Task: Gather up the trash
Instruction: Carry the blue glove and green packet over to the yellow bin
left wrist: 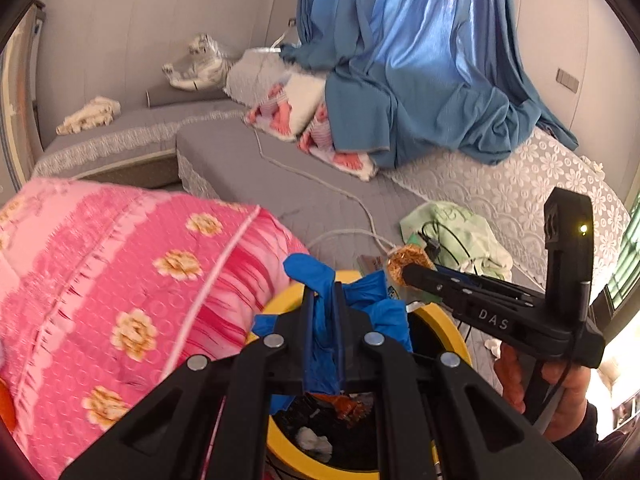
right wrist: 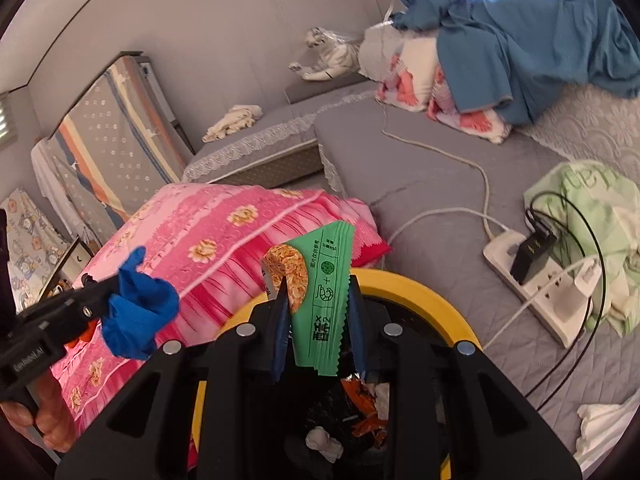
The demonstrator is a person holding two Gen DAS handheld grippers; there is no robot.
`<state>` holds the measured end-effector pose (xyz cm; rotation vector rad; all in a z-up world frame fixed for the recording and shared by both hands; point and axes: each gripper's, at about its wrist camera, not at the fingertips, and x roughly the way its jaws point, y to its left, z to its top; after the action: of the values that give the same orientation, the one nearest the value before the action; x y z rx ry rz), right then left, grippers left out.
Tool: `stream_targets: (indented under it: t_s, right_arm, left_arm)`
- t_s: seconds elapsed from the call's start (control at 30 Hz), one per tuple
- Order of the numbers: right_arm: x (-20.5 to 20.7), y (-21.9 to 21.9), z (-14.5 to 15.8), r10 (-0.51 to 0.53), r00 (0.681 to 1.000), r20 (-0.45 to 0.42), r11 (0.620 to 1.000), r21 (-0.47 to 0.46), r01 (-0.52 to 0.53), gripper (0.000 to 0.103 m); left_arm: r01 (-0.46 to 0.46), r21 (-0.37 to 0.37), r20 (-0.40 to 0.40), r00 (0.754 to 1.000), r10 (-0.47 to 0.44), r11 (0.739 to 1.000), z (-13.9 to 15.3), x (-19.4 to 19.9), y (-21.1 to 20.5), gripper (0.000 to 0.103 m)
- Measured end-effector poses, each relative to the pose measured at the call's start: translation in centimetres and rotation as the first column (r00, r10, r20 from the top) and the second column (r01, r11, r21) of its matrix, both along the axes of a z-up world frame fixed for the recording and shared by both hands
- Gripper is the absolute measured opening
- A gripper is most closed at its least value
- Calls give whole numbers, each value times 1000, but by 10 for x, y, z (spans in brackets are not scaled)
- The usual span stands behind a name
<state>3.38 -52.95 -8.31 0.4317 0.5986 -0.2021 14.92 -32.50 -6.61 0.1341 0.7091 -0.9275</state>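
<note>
Gloves (left wrist: 352, 312), blue, soft and limp, hang pinched in our left gripper (left wrist: 324, 312) jaws; our right gripper (right wrist: 318, 304) jaws pinch a light, crinkly green wrapper (right wrist: 320, 292) mid-body, both above the yellow bin (right wrist: 420, 288).

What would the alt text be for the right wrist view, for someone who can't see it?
The right tongs grip a green snack wrapper over a yellow-rimmed bin already holding trash. At left, the left tongs hold a crumpled blue glove beside a pink floral quilt; a white power strip lies on the grey bed at right.
</note>
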Motion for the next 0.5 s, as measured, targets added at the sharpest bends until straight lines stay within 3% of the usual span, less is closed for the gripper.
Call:
stream_targets:
  t_s: [0.23,0.3,0.37,0.5]
  right_arm:
    - [-4,-14,-17,-57,997,-55,998,32,59,27]
    - [-5,-15,-19,-66,996,-64,997,32,68,31]
    - [-6,-17,-20,-87,994,-72,995,34,89,43]
    - [-10,-24,-21,-124,989,-80,991,50,128,54]
  left_arm:
    - [24,26,-50,998,-23,999,-20,1,-10,8]
    - [26,18,-67,997,-25,999,-21,2,-8,19]
    - [2,2,-75,997,-2,1000,-19,3,-3,52]
    - [-50,-31,-64,997,48,998,-12,9,14,64]
